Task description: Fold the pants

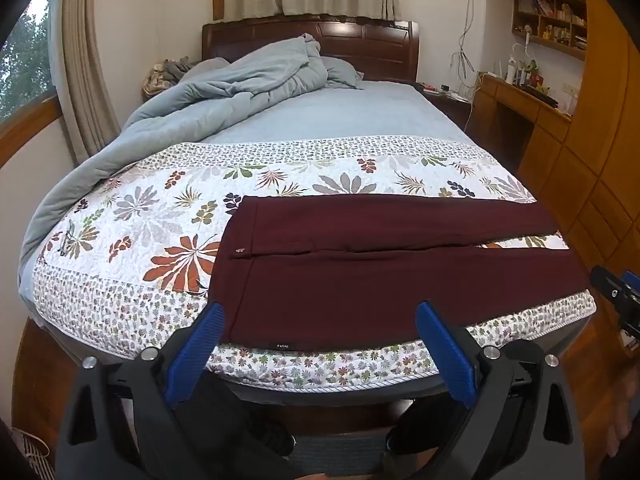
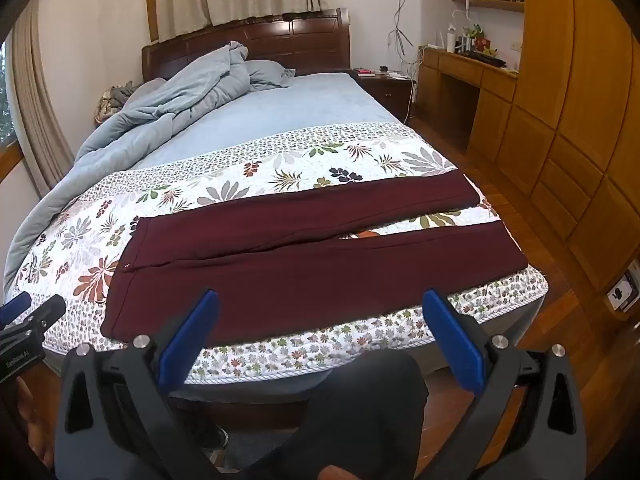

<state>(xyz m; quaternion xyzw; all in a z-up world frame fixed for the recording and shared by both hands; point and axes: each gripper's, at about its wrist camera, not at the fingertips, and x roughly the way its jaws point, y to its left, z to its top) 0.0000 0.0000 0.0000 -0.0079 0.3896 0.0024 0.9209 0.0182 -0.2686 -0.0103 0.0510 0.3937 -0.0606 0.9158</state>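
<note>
- The maroon pants [image 1: 384, 272] lie flat across the foot of the floral quilt [image 1: 132, 216], waistband toward the window side of the quilt, both legs stretching toward the wardrobe side with a narrow gap between them
- No fold looks made yet; by my reading the whole job is left, starting with laying one leg over the other
- The left gripper [image 1: 320, 320] hangs just off the quilt's near edge, blue fingers spread wide, gripping nothing
- The right gripper [image 2: 320, 308] does likewise, fingers apart and empty
- The small label on the pants' near edge is too tiny to read, and the leg cuffs sit at the quilt's far corner, warped by the lens
</note>
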